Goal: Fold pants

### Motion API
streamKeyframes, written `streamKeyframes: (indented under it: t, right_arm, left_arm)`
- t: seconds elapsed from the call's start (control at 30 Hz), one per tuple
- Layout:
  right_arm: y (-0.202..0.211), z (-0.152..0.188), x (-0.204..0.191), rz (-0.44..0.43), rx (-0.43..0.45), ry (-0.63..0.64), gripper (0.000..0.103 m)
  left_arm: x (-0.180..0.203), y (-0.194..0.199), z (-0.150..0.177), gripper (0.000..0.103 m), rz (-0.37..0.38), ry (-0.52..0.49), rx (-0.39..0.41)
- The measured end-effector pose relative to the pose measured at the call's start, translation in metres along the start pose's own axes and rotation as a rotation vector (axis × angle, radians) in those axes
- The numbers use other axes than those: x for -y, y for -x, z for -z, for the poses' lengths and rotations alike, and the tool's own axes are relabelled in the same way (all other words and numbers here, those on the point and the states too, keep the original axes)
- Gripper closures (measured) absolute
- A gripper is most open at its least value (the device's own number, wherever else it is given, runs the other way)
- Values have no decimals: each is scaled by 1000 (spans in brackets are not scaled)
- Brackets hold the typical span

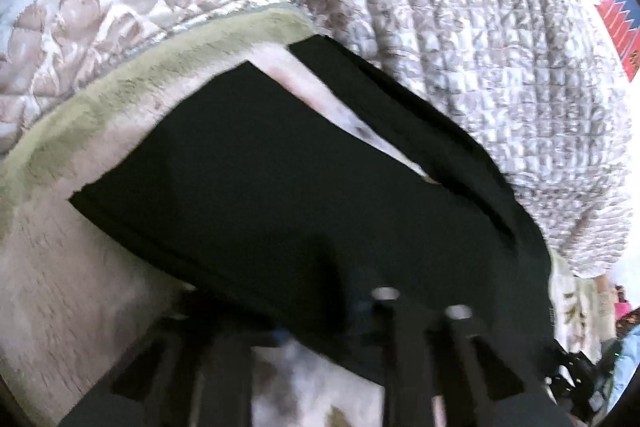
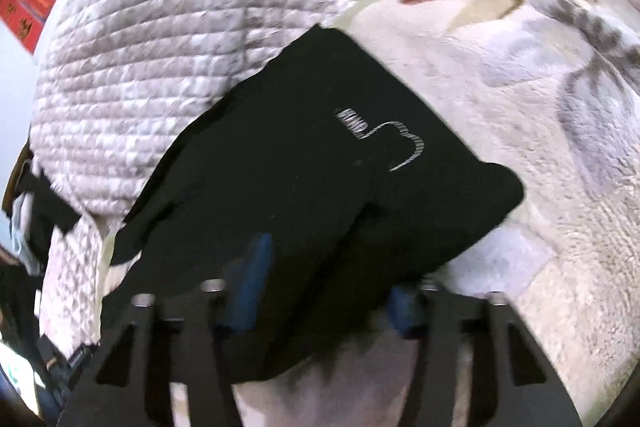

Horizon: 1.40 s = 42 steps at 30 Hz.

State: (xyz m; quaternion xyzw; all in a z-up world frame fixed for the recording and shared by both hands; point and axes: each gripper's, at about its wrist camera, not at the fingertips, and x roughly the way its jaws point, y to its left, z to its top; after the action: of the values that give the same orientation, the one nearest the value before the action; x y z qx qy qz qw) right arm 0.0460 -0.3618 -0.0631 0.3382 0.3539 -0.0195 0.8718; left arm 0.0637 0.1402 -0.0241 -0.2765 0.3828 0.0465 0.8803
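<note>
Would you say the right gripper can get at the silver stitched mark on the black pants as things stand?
Probably yes: the stitched mark lies uncovered on top of the black pants, just ahead of the right gripper, though its jaws already have cloth between them.

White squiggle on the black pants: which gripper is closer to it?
Right. The right gripper pinches the pants just below the white squiggle. The left gripper grips another edge, with no squiggle in its view.

Matt black cloth pants [image 1: 280, 179] lie on a fuzzy fleece blanket [image 2: 500, 131] beside a quilted, slightly glossy bedspread [image 1: 460, 39].
</note>
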Motion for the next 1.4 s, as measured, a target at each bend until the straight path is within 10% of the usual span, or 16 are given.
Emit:
streamKeyframes:
  t: [0.4,0.87,1.4]
  right_arm:
    - [11,-16,5,-37,10,-26,99]
    - [105,40,47,33,-46,-40,99]
    - [134,57,49,160,-22,-39,80]
  left_arm:
    - [5,24,-7,100,-33,-46,11]
    - [-30,100,77,99,-67,-174,-60]
    - [-53,145,74,92,-262,-87,67]
